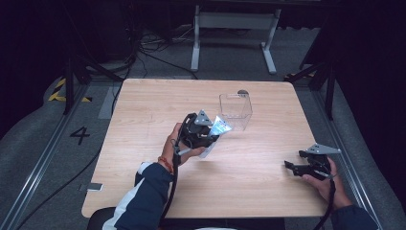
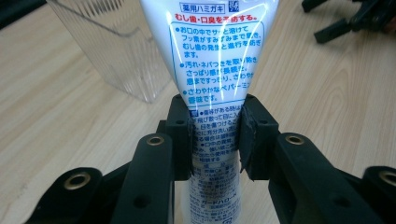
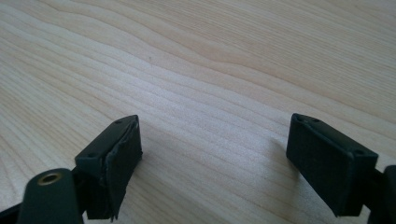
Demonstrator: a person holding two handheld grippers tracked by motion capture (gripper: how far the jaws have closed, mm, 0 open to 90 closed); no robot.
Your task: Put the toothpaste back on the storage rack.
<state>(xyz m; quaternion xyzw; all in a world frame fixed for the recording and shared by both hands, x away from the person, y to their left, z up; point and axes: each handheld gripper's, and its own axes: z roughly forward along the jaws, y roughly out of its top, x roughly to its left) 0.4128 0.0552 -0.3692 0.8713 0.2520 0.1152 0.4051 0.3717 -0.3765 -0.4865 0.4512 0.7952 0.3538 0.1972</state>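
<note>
The left gripper [image 2: 215, 140] is clamped on a white plastic toothpaste tube with blue and red print [image 2: 215, 70], lifted above the pale wooden table [image 1: 143, 115]. In the high view the tube's long axis points toward two o'clock, just beside the clear ribbed plastic box [image 1: 235, 111]. The right gripper [image 3: 215, 163] rests at four o'clock, jaws wide apart, holding nothing.

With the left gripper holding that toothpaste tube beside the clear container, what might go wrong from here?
The left gripper pinches the toothpaste tube low on its soft body, so the tube may flex or slip. The clear container is light and stands close, so a swinging tube could tip it.
</note>
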